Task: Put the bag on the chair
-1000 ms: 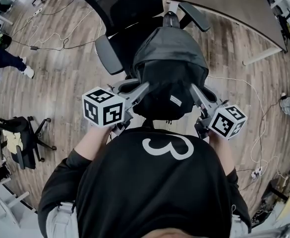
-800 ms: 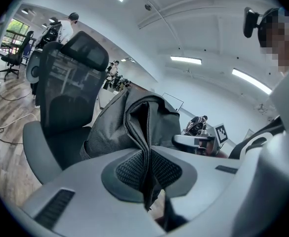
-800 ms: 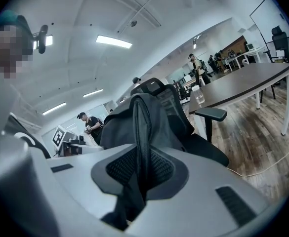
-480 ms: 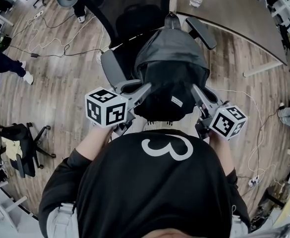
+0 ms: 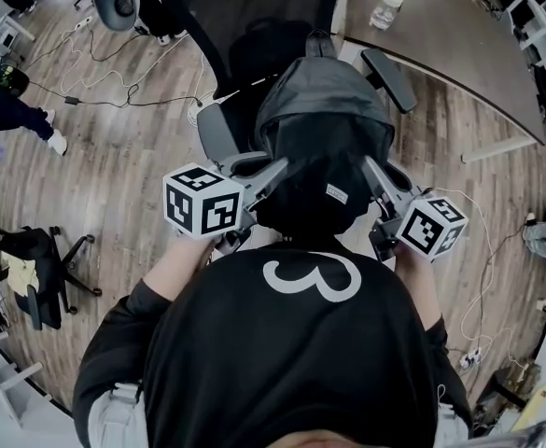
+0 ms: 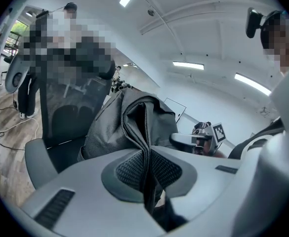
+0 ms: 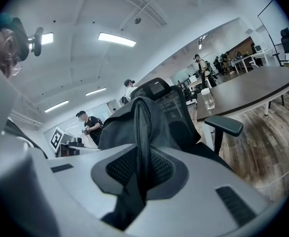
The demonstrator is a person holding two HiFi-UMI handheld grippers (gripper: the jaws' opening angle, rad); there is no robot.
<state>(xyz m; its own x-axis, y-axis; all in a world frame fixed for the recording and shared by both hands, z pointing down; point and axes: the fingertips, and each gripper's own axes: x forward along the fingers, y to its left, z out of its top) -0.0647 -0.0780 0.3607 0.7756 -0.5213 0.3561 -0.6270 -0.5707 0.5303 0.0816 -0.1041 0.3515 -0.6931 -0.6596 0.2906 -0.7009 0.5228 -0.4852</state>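
Note:
A dark grey backpack (image 5: 321, 138) hangs in the air between my two grippers, just in front of a black mesh office chair (image 5: 254, 35). My left gripper (image 5: 274, 171) is shut on a fold of the bag's left side (image 6: 134, 117). On the other side my right gripper (image 5: 371, 171) is shut on the bag's fabric (image 7: 144, 127). The chair's seat (image 5: 240, 124) lies partly under the bag, with grey armrests (image 5: 388, 66) on both sides. The bag hides most of the seat.
A brown desk (image 5: 441, 40) with a clear bottle (image 5: 385, 9) stands at the right behind the chair. Cables (image 5: 95, 91) run over the wooden floor. Another chair (image 5: 39, 264) lies at the left. People stand in the room (image 7: 87, 125).
The chair and the desk have shifted down and right in the head view, so the bag has come closer over the seat. Both grips hold unchanged.

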